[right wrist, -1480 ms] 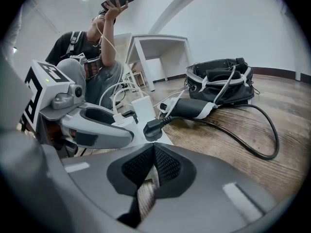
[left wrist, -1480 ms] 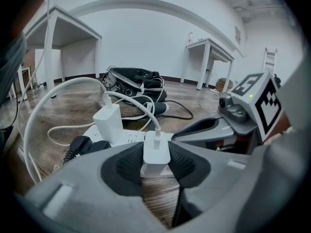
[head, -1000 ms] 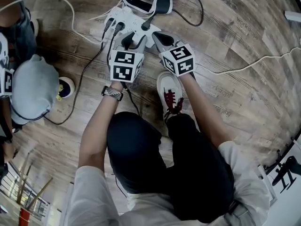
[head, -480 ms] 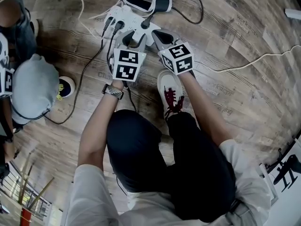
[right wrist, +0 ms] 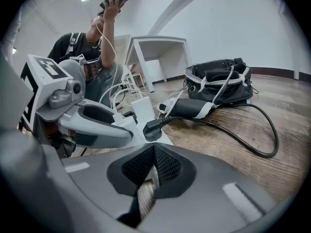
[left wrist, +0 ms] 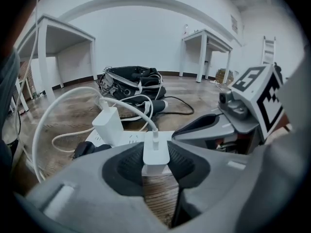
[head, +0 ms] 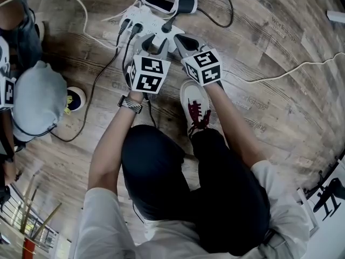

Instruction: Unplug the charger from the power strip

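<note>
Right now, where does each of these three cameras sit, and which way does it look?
Head view: on the person's head, looking steeply down at the power strip on the floor; shows both arms, legs, a shoe, the left gripper and right gripper.
Left gripper view: rides that gripper, looking along its fingers, shut on the white charger.
Right gripper view: rides that gripper, looking along its shut fingers towards a black bag.
Shared: each gripper view shows the other gripper and the power strip.

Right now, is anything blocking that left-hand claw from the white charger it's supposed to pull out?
Nothing visible does. The left gripper already clamps the white charger, which sits plugged into the power strip. Only its own cable leads off its top; a taller charger stands beside it, apart.
</note>
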